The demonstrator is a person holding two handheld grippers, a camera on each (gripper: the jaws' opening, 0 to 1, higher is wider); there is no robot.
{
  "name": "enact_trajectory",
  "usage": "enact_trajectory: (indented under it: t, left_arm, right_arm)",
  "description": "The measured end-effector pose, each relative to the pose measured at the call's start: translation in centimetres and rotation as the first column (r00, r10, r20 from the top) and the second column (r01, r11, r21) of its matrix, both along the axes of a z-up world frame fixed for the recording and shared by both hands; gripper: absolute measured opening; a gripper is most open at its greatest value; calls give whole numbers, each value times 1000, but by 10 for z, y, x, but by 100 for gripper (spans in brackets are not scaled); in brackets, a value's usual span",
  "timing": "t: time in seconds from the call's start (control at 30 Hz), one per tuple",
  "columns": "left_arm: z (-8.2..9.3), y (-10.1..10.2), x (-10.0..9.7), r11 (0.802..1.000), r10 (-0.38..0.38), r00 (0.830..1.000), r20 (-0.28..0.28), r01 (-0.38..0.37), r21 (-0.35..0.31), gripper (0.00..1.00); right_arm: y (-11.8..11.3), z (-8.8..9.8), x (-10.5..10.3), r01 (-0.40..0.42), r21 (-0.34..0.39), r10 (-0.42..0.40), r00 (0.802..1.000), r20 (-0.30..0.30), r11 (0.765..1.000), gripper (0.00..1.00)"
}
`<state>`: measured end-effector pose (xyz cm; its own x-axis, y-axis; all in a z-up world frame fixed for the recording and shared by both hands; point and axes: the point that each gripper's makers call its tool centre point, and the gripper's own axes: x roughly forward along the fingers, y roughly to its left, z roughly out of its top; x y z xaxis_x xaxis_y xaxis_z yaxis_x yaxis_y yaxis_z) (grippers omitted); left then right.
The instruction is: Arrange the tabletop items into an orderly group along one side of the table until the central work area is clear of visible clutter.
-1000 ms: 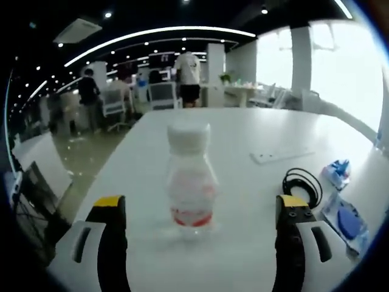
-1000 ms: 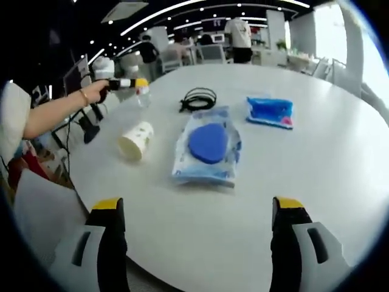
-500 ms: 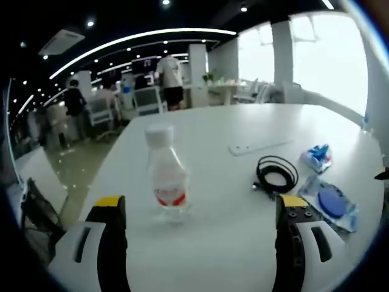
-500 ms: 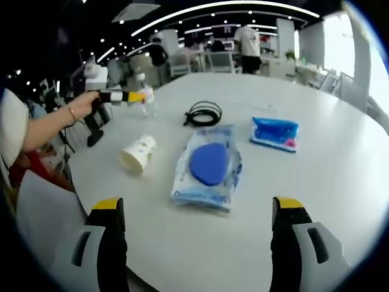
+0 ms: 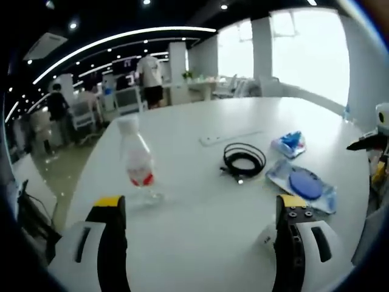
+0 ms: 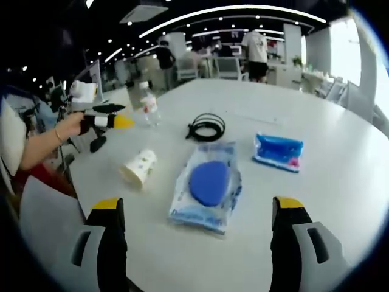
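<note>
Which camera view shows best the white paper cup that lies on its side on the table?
The right gripper view shows it best: the white paper cup lies whole and unobstructed on the white table, its open mouth toward the camera. In the left gripper view, just a small white part of it peeks out beside that gripper's own jaw.

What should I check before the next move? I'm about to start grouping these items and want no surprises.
1. Left gripper open and holding nothing: ok.
2. Right gripper open and holding nothing: ok.
3. Bottle upright near the table edge: ok.
4. Paper cup upright: not ok, it lies on its side.
5. Black cable coiled, apart from the blue packet: ok.
6. Central area cleared: not ok.
</note>
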<state>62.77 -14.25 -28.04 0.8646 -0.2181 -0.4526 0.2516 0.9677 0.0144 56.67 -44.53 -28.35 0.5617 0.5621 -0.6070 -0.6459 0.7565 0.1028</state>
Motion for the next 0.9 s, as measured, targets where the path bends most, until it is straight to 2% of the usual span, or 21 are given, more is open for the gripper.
enact_trajectory:
  t: [0.17,0.4,0.63,0.9]
  left_arm:
    - [-7,-10,-16,999,-21,999,-37,19,-39,99]
    - [-13,-20,-29,997,-58,995,-76,54,-50,99]
    - [-8,-25,-37,995,-94,993,-66,93,-19,99]
    - [1,-32,-49,992,-127,990,-59,126,-24,99]
  right_arm:
    - [11,6,17,-23,-1,23,1000,17,1000,99]
    - [25,10,38,-67,-21,68,997,27,998,99]
    - [35,11,58,-99,-22,100,995,22,995,99]
    - [47,12,82,-113,18,113,994,2,993,99]
